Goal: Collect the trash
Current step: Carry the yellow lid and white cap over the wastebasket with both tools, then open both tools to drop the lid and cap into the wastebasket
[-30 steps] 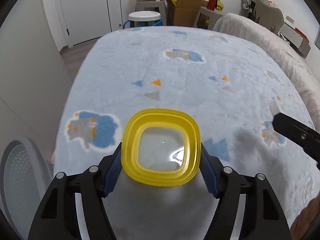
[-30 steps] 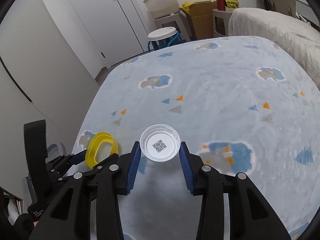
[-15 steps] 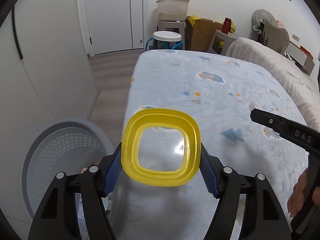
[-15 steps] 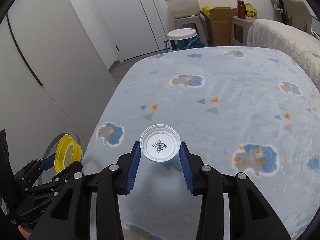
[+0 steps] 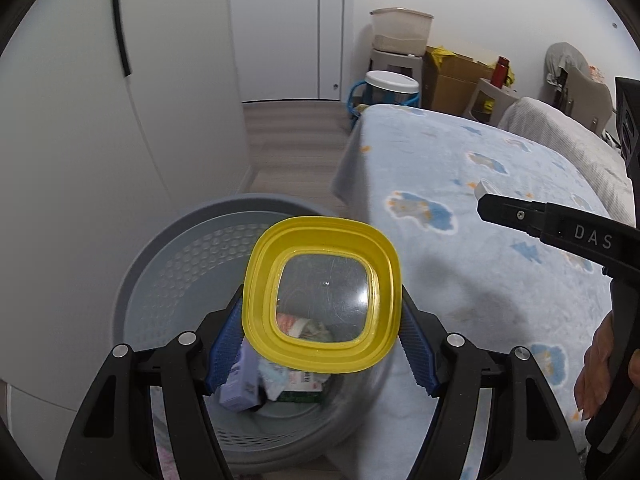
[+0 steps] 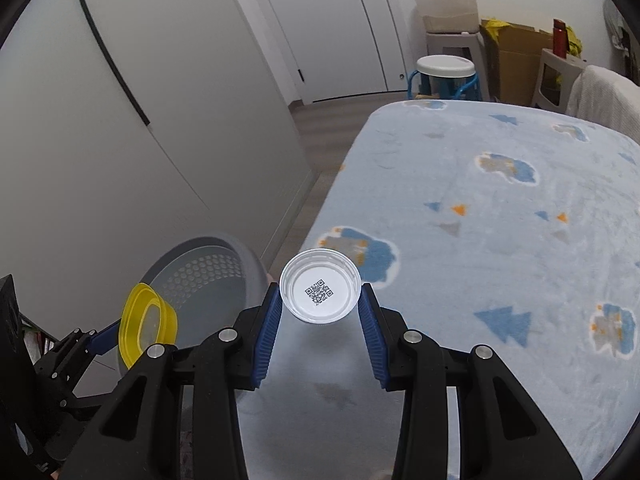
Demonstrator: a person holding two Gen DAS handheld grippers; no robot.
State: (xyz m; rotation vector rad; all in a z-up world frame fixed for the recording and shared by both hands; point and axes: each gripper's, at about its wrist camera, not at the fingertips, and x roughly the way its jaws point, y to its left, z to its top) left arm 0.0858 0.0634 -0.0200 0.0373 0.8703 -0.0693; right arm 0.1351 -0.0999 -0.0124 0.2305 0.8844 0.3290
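My left gripper [image 5: 322, 344] is shut on a yellow plastic container [image 5: 320, 294] with a clear bottom, held above the grey perforated bin [image 5: 172, 264]. The bin holds several pieces of trash, among them a purple box [image 5: 240, 384]. My right gripper [image 6: 320, 320] is shut on a small clear cup [image 6: 319, 291] with a QR code, over the bed's left edge. In the right wrist view the yellow container [image 6: 146, 326] and the bin [image 6: 208, 276] sit to the lower left. The right gripper's finger [image 5: 516, 214] shows at the right of the left wrist view.
The bed with a light blue patterned blanket [image 6: 500, 240] fills the right. A white wardrobe wall [image 5: 100, 120] stands left of the bin. A white stool [image 6: 446, 68], boxes and a storage tub stand by the far door.
My left gripper has swung left off the bed with the yellow container and now hangs over the bin. My right gripper has also moved left toward the bed's edge with the cup.
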